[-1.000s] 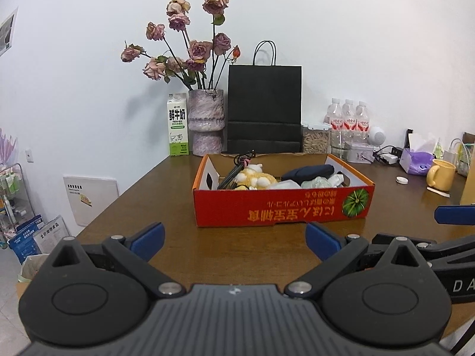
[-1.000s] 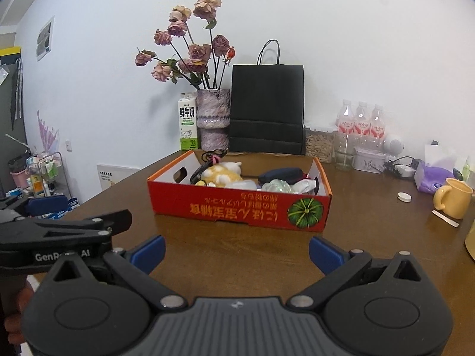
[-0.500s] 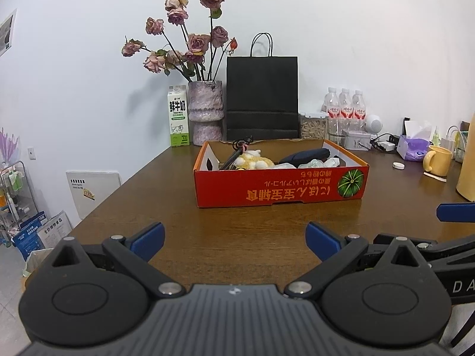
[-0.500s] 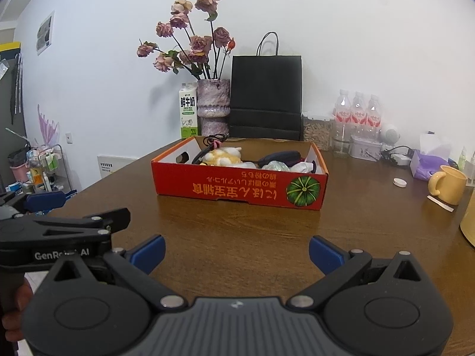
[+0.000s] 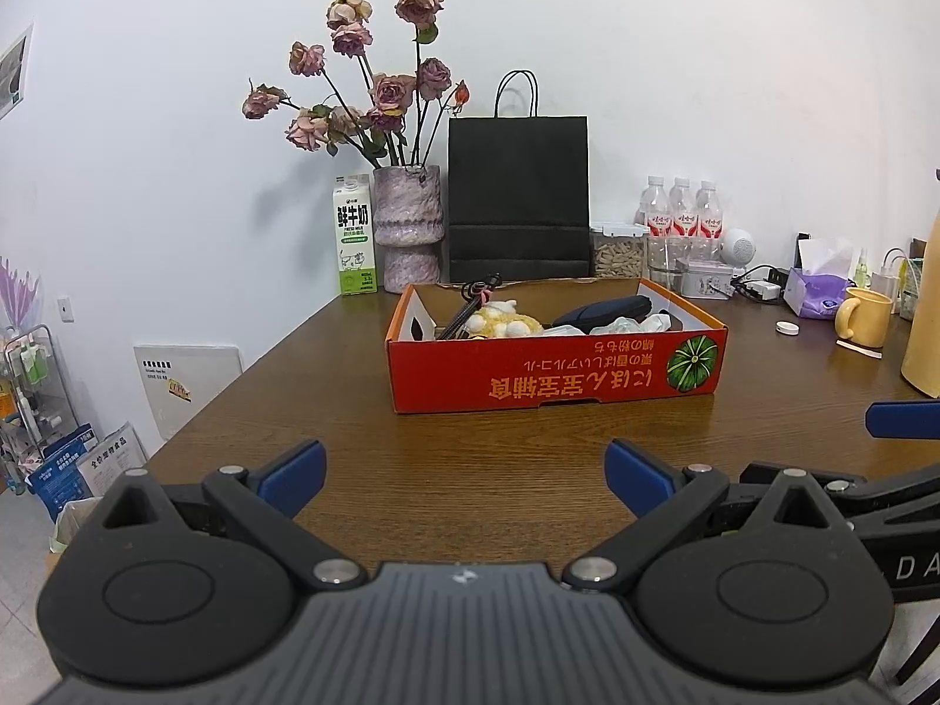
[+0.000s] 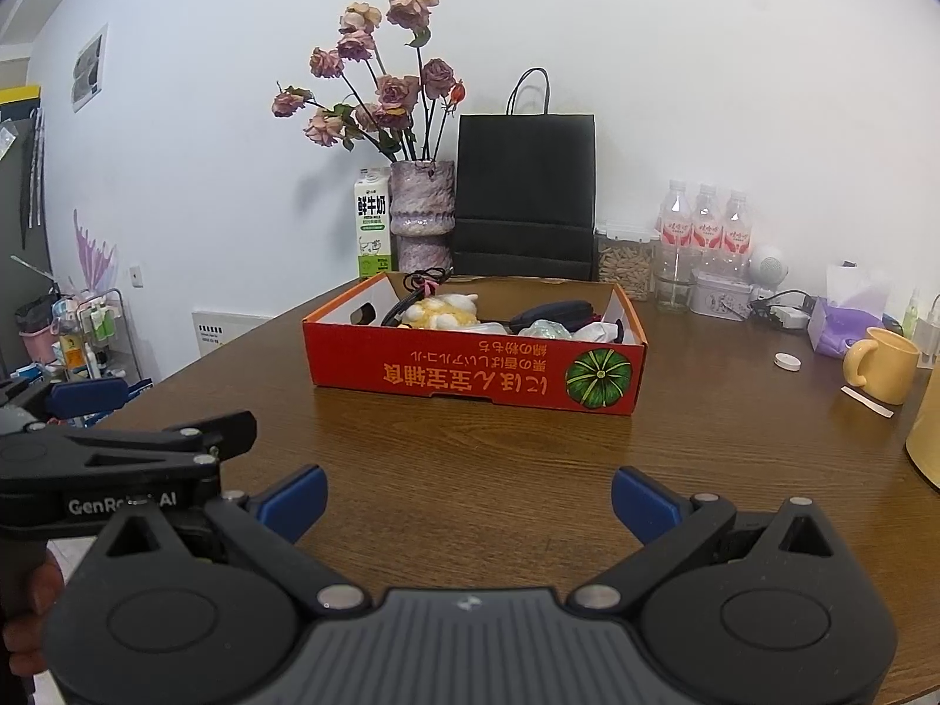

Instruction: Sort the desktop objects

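Observation:
A red cardboard box with a pumpkin print stands mid-table. It holds a yellow plush toy, a dark pouch, black cables and crumpled white and green wrappers. My left gripper is open and empty, low over the near table edge, well short of the box. My right gripper is open and empty, level with it to the right. Each gripper shows at the other view's edge.
Behind the box stand a milk carton, a vase of dried roses and a black paper bag. On the right are water bottles, a tissue box, a yellow mug, a white cap and a tall yellow container.
Both grippers have drawn back from the box and levelled a little; the box looks smaller and farther away. Both stay open and empty.

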Tool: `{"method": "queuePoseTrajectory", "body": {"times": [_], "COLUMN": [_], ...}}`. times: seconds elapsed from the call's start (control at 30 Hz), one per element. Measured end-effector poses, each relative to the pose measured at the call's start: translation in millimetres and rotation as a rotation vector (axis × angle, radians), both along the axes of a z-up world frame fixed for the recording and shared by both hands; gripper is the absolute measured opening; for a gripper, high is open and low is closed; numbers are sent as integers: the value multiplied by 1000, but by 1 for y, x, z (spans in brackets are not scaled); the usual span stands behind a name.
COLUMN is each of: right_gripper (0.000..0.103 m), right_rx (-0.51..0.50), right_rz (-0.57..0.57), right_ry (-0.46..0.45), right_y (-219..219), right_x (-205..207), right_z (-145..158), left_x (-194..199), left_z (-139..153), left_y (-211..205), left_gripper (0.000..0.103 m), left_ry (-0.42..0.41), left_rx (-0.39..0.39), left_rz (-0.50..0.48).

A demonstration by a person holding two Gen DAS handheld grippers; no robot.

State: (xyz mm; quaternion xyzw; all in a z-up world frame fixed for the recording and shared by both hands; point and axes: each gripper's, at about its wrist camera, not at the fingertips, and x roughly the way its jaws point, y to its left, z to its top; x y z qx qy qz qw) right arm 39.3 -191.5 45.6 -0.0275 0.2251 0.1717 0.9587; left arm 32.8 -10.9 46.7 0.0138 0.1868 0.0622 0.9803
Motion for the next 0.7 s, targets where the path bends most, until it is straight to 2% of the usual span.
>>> {"method": "queuePoseTrajectory", "body": {"times": [0.7], "right_gripper": [103], "right_rx": [2], "right_rz": [-2], "right_ry": [8], "right_y": [-1], "right_x": [0], "right_z": [-3], "left_x": [0], "left_z": [-4], "left_y": [-2], "left_gripper": [103], "left_ry": [11], "left_rx": [-2], "left_rz": [-4]}}
